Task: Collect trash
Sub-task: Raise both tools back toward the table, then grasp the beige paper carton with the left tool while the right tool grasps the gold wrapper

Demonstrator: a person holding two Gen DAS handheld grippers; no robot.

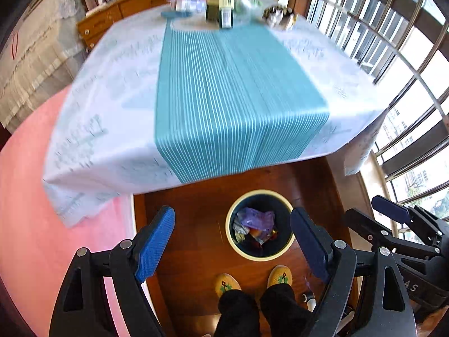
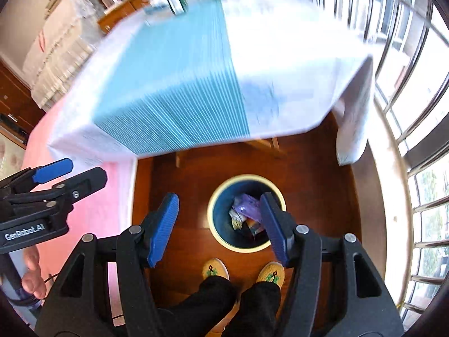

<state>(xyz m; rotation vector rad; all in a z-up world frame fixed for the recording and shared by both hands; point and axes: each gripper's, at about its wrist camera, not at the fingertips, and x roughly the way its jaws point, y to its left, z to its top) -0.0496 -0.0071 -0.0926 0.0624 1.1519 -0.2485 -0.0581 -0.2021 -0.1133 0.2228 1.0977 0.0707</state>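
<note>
Below, round trash bin (image 1: 259, 196) stands upright, mouth up, wrappers (image 1: 256, 224) inside; left gripper (image 1: 233, 247) and right gripper (image 2: 220, 229) angled steeply down, both wide, empty.

Far ahead of your left gripper (image 1: 233, 243), the things at the back of the desk (image 1: 112, 90) are smeared by motion: a green box (image 1: 220, 7), a lying bottle (image 1: 186, 4) and a crumpled bundle (image 1: 279, 16) whose make-up you cannot tell. From your right gripper (image 2: 219, 229) the same things are blurred past naming. Its right finger (image 2: 273, 224) covers part of the trash (image 2: 244, 210) in the bin (image 2: 217, 230). Below both grippers, your legs (image 1: 263, 311) are cut off by the picture's bottom edge.
</note>
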